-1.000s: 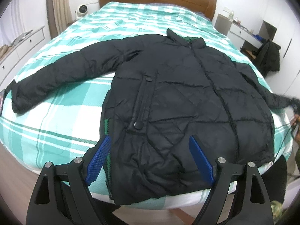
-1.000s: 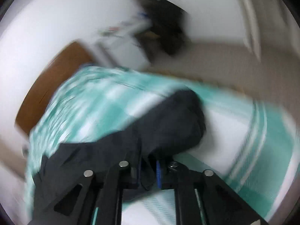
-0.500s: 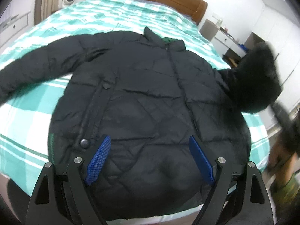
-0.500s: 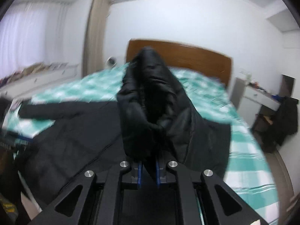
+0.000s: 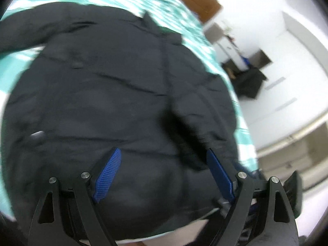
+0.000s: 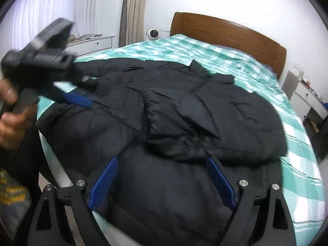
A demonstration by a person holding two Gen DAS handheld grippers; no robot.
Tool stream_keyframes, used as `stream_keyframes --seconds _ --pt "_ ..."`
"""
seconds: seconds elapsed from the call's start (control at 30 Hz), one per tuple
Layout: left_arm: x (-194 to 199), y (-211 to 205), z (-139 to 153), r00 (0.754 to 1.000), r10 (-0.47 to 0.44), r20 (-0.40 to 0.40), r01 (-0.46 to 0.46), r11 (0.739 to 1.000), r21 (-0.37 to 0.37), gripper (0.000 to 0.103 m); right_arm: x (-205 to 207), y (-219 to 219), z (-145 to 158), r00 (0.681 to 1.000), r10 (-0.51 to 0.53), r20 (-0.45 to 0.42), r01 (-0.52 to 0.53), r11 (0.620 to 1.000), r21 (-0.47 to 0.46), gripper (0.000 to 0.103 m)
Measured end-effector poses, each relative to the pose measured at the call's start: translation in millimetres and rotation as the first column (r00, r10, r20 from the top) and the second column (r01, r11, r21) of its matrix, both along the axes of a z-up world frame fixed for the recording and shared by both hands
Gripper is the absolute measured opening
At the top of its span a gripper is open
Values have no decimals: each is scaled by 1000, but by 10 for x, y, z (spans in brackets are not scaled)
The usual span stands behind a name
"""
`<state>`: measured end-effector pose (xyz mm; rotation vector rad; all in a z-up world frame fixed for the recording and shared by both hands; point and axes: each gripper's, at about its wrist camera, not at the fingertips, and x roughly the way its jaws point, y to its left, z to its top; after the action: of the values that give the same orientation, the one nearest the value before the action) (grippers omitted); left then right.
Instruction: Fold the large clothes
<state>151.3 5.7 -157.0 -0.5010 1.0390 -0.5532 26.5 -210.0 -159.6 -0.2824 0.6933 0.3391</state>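
**me:** Black puffer jacket (image 6: 184,123) is lying front-up on the bed (image 6: 297,153), collar toward the headboard (image 6: 225,32), hem right under both my tongs. One sleeve (image 6: 180,114) is folded in across the chest, just past the tips of my right gripper (image 6: 162,176). Its jaws are opening with nothing between them.

**other:** And the other sleeve?

**me:** Out of sight past my left gripper (image 5: 164,174), I think, where the jacket runs off the left wrist view. That view is blurry though. Left jaws stand wide apart, empty, hovering over the hem.

**other:** So which hand goes next?

**me:** Left, I'd say. It's on the side of the unfolded sleeve, and that sleeve's long axis seems to run sideways away from the body, so it needs swinging across toward the right gripper.
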Motion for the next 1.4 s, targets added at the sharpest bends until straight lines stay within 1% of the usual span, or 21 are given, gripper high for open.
stream_keyframes --seconds 0.07,0.1,0.17,0.23,0.27,0.3,0.37,0.4,0.5,0.63,0.7,0.73,0.77,0.87,0.93,1.07,1.13,1.27,1.33,1.37,1.4 --pt "102 -250 51 998 -61 21 62 998 -10 86 -145 -53 13 1000 -29 -3 29 1000 9 90" --pt "175 -408 54 995 -90 30 90 996 6 86 -171 -87 21 999 -48 -6 48 999 20 90" --pt "317 -683 15 993 -113 28 111 991 74 85 -196 -145 45 997 -82 -10 83 995 48 90" --pt "399 -866 -38 994 -112 16 109 982 155 76 -213 -211 79 993 -114 -8 115 991 66 90" --pt "423 -943 -51 994 -105 17 99 972 213 48 -258 -246 105 992 -130 -6 130 989 75 90" --pt "435 -979 -53 994 -106 15 99 965 243 25 -258 -269 126 989 -147 -4 146 986 83 90" --pt "474 -960 -17 994 -107 11 102 971 217 8 -299 -358 175 984 -177 7 175 980 96 90" --pt "495 -945 50 994 -110 19 103 970 221 6 -280 -391 182 982 -187 13 185 978 97 90" --pt "601 -836 359 990 -94 101 63 960 271 4 -316 -566 224 971 -236 38 232 969 90 90" --pt "970 -557 815 976 -46 213 -30 939 342 4 -253 -823 236 954 -299 28 296 951 91 90" --pt "1249 -410 999 963 -14 268 -96 915 392 4 -221 -928 248 943 -331 24 327 940 101 90" --pt "1371 -353 1063 955 -3 296 -128 897 423 4 -209 -974 259 938 -345 23 341 934 110 90" --pt "1535 -290 1126 942 8 335 -172 869 463 4 -188 -1009 268 934 -356 21 352 929 119 90" --pt "1906 -170 1101 927 42 372 -249 811 530 4 -145 -1104 280 926 -377 18 372 920 126 90" --pt "2086 -84 1005 931 74 358 -273 792 546 4 -93 -1117 263 925 -379 10 375 919 124 90" --pt "2382 52 664 939 115 323 -297 745 597 4 20 -1120 236 929 -371 -14 369 921 127 90" --pt "2467 135 506 946 139 294 -295 746 597 4 148 -1151 247 933 -358 -21 358 924 132 90" --pt "2463 250 198 963 150 222 -255 773 581 6 567 -1245 367 950 -310 -35 312 940 139 90" --pt "2488 253 157 967 144 210 -241 782 574 9 880 -1291 423 958 -283 -38 285 948 138 90" --pt "2499 269 156 970 142 199 -232 790 567 13 1085 -1319 451 963 -266 -44 270 953 141 90" --pt "2493 286 180 972 144 187 -226 801 554 22 1233 -1333 464 965 -259 -51 263 954 141 90"
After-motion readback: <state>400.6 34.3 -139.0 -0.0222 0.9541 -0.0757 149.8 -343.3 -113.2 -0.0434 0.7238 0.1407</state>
